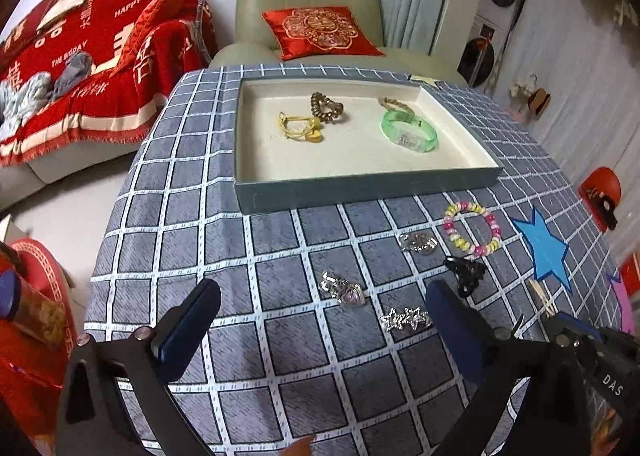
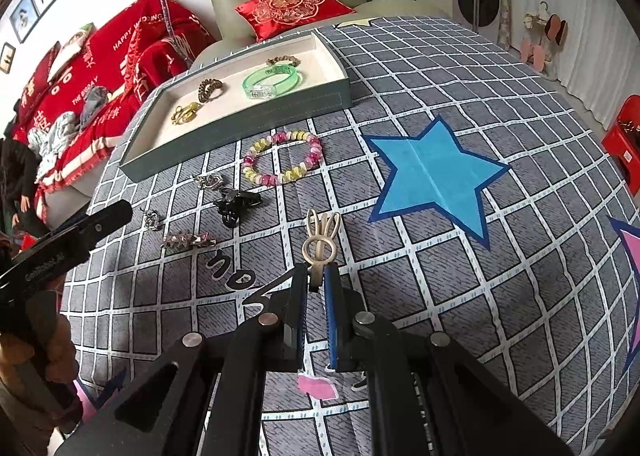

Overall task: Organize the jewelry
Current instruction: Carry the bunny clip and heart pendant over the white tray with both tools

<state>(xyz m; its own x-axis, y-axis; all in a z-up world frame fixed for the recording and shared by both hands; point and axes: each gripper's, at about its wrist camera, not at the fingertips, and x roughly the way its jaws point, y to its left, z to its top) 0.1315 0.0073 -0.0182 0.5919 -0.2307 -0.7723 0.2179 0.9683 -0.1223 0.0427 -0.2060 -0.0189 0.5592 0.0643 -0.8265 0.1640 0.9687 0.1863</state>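
Nearest the left wrist camera, the left gripper (image 1: 324, 316) stands with its jaws spread wide and nothing between them, poised over the checked tablecloth (image 1: 200, 216). Just beyond its fingers lie a clear heart clip (image 1: 344, 290) and a silver star clip (image 1: 406, 319); further right sit another silver clip (image 1: 418, 242), a black claw clip (image 1: 466, 272) and a pink-and-yellow bead bracelet (image 1: 472, 229) — all loose on the cloth. The right gripper (image 2: 318, 276) is pinched narrow on a cream rabbit-ear clip (image 2: 321, 241), lifted clear of the table.

Behind, the tray (image 1: 360, 186) already holds four pieces, left to right: a yellow hair tie (image 1: 300, 127), a brown coil tie (image 1: 326, 106), a green bangle (image 1: 408, 130) and a braided band (image 1: 394, 101) partly behind it.

My reading — the sorting is a little under halfway: four pieces placed, one in hand, five left on the cloth.
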